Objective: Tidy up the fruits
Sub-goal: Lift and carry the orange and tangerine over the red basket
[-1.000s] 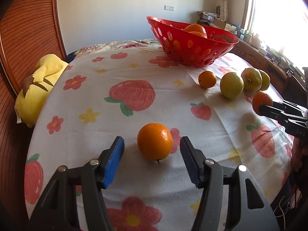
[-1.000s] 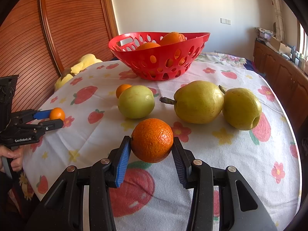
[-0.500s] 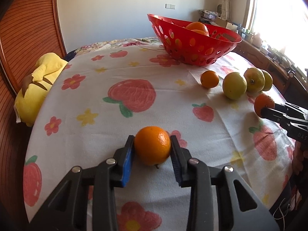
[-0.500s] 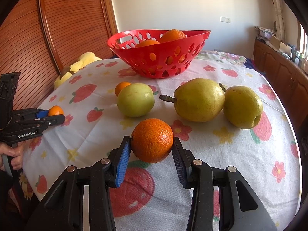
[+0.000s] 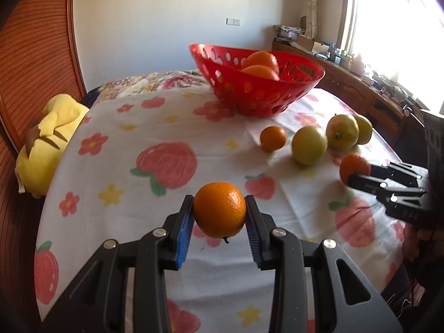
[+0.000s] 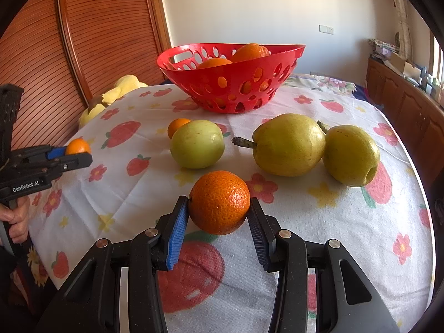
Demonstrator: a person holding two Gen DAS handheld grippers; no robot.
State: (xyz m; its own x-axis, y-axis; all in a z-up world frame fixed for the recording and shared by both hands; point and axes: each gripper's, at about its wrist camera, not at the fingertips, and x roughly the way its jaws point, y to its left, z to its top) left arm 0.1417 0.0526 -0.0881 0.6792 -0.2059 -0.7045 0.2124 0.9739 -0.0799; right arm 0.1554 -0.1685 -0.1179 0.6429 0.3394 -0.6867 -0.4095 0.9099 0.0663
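From the left wrist camera, the left gripper [image 5: 219,216] is clenched on an orange [image 5: 219,209], its blue pads pressing both sides, and the fruit hangs just clear of the flowered tablecloth [image 5: 155,127]. The red basket [image 5: 258,88] stands beyond it at the far side of the table with two oranges inside. Nearer than the basket and to its right lie a small orange [image 5: 273,138], a green apple [image 5: 309,145] and two pears [image 5: 342,131] in a loose row. Nearer still on that side, the right gripper [image 5: 350,176] grips a second orange [image 5: 354,167]. A yellow plush toy [image 5: 47,141] sits left of the basket, off the table edge

From the right wrist camera, the right gripper's pads are closed on that second orange (rough-skinned, darker), held in front of the basket above the cloth. The apple and both pears lie between it and the basket, the pears touching each other. Far left of the basket, a hand [image 6: 15,219] holds the left gripper with its orange
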